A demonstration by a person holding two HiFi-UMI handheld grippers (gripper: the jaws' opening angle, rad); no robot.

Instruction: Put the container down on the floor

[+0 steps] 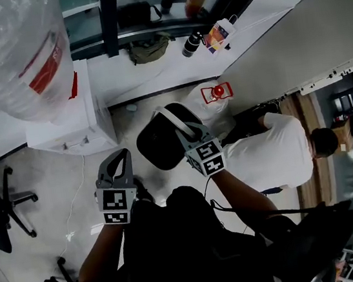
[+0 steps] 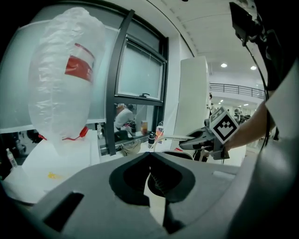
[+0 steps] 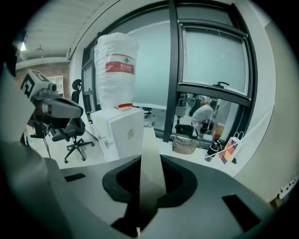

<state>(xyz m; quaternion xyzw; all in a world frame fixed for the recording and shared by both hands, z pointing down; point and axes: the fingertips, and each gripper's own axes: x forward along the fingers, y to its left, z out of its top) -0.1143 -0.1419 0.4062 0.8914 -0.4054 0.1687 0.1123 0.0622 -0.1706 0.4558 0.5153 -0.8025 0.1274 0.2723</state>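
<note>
A black round container (image 1: 158,147) with a pale band (image 1: 186,124) over its top hangs above the floor in the middle of the head view. My right gripper (image 1: 175,124) is shut on that band, which shows as a pale strip (image 3: 152,149) between the jaws in the right gripper view. To its left and apart from the container, my left gripper (image 1: 124,154) is shut with nothing in it. In the left gripper view the closed tips (image 2: 149,156) point toward the right gripper (image 2: 205,137), with the container's dark body (image 2: 180,154) just below it.
A white water dispenser (image 1: 79,121) with a big clear bottle (image 1: 11,56) stands at the left. A person in a white shirt (image 1: 273,153) crouches to the right. An office chair (image 1: 6,206), an olive bag (image 1: 148,48), a flask (image 1: 192,42) and a white plastic bag (image 1: 212,96) lie around.
</note>
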